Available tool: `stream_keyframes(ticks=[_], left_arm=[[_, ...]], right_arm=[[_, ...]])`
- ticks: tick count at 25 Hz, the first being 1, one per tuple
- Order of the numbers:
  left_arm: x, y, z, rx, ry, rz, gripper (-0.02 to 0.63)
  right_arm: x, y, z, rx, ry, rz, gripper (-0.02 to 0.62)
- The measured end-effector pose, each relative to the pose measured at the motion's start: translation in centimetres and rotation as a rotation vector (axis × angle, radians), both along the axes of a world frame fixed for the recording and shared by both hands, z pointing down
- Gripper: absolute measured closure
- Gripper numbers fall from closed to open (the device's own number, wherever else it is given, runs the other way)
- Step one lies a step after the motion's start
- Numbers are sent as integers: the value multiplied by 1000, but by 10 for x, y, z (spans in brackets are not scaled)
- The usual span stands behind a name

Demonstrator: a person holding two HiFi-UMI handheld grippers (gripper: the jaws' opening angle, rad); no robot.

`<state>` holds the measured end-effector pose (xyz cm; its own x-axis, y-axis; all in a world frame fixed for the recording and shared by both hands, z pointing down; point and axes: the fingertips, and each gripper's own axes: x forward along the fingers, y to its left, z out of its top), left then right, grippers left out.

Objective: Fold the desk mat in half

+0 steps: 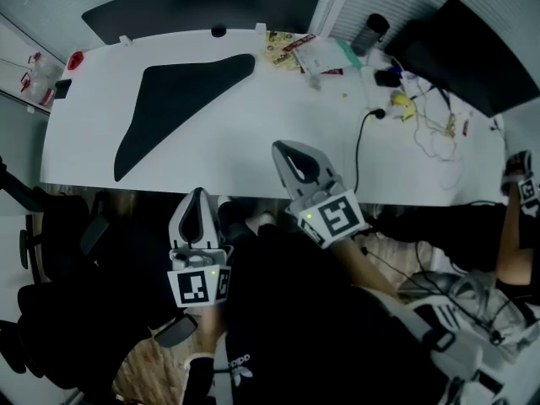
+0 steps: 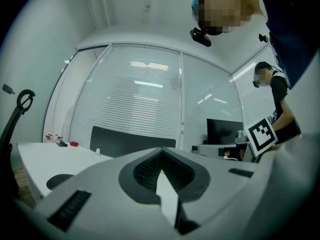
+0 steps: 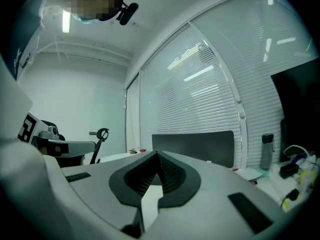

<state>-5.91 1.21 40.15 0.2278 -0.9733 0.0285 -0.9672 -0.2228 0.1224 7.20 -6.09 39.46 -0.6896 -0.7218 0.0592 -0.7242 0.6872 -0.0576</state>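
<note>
Table (image 1: 253, 142): spans the far half of the head view.
Desk mat (image 1: 173, 104): on the table's left half.
Panel (image 1: 202, 7): behind the table's far edge.
Papers (image 1: 308, 53): far on the table, right of the desk mat.
Bottle (image 1: 369, 32): right of the papers.
Monitor (image 1: 468, 53): far right.
Right tool (image 1: 283, 148): over the table's near edge.
Left tool (image 1: 197, 192): nearer, left of the right tool, off the table.

White tabletop (image 1: 278, 154), mostly bare. Far edge: packets and papers (image 1: 305, 53) in a loose heap, with a dark bottle (image 1: 369, 32) upright just beyond them. Black monitor (image 1: 472, 53) at the right corner, tangled cables (image 1: 426, 121) in front of it. Small red object (image 1: 75, 60) at the left corner. Dark divider panel (image 1: 202, 7) behind.
</note>
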Motion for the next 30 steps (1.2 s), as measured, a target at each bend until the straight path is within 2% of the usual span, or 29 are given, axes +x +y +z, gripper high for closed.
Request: stream_keyframes(ticks=[11, 20, 24, 30], left_arm=[[16, 22, -6, 19, -19, 28, 604], [11, 31, -4, 19, -16, -7, 604], [16, 34, -5, 60, -14, 1, 604], [20, 34, 1, 25, -26, -14, 604]], right_arm=[[19, 30, 5, -13, -6, 7, 592], [26, 44, 16, -33, 8, 6, 593], [35, 49, 23, -50, 3, 17, 592], [41, 50, 28, -71, -7, 17, 592]])
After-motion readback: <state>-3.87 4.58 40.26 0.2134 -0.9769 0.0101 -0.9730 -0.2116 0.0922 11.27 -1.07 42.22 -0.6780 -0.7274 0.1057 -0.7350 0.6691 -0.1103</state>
